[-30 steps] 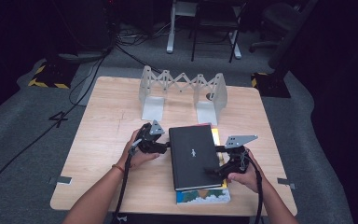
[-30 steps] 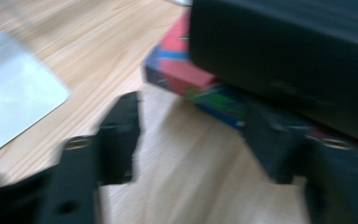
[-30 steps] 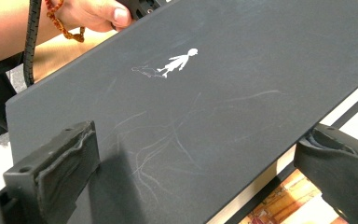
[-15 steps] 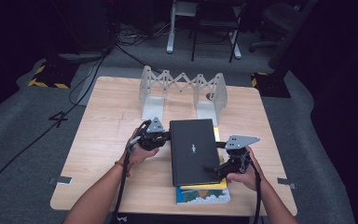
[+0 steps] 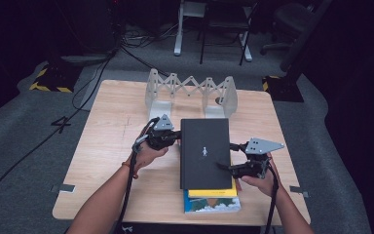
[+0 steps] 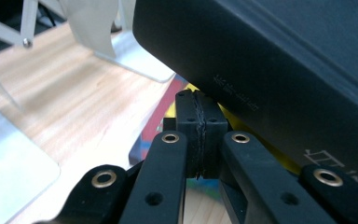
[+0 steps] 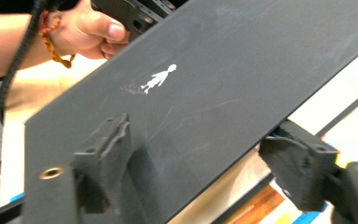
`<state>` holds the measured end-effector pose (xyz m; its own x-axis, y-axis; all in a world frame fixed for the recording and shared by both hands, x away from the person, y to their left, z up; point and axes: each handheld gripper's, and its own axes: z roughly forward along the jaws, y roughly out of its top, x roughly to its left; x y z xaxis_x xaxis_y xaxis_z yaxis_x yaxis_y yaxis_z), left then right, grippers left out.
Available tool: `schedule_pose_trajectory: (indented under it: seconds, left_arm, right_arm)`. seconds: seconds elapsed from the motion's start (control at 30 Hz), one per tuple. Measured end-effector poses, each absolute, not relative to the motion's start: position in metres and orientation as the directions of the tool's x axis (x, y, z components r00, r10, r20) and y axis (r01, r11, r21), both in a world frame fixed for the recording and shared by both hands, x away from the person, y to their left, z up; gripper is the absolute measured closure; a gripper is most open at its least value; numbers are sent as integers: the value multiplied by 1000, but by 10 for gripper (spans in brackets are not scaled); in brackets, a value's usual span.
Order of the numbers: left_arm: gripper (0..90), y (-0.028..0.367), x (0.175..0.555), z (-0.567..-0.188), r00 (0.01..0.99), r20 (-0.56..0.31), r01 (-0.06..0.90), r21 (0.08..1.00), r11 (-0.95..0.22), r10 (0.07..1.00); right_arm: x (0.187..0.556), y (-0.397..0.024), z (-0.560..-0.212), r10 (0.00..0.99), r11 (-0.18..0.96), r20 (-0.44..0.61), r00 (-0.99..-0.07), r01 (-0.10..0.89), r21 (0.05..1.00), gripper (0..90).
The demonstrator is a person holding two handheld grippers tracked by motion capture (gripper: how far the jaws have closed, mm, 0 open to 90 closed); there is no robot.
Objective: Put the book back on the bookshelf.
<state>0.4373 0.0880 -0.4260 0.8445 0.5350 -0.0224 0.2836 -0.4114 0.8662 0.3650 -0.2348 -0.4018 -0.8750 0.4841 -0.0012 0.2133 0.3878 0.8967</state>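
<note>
Black book (image 5: 205, 152) runs lengthwise away from the person; left tongs (image 5: 174, 136) closed beneath, right tongs (image 5: 231, 156) seemingly straddling its edge.

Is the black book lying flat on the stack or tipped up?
Tipped up. In the left gripper view the black book has its edge raised clear of the yellow book, resting over the shut left tool.
</note>
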Motion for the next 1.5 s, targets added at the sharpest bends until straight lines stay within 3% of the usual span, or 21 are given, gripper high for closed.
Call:
schedule_pose_trajectory:
  seconds: [0.33, 0.63, 0.9, 1.13, 1.27, 1.5]
  left_arm:
    - [898, 78, 435, -396, 865, 25, 202, 897, -392, 501]
    - [897, 76, 426, -380, 851, 100, 157, 889, -431, 515]
    - [818, 89, 416, -383, 844, 63, 161, 917, -365, 532]
    - [662, 95, 404, -397, 839, 44, 200, 902, -383, 542]
    - [464, 93, 395, -406, 812, 70, 235, 870, -434, 580]
    - [279, 100, 382, -420, 823, 65, 262, 838, -479, 564]
  right_arm:
    - [361, -235, -385, 364, 362, -8, -931, 134, 922, 487]
    - [350, -233, -377, 297, 353, -73, -952, 38, 935, 600]
    - [337, -230, -374, 298, 355, -129, -946, -16, 935, 612]
    - [337, -231, -376, 305, 351, -123, -944, -9, 936, 610]
    - [336, -231, -376, 307, 354, -128, -943, -12, 935, 610]
    - [338, -232, -377, 309, 348, -114, -944, 1, 938, 608]
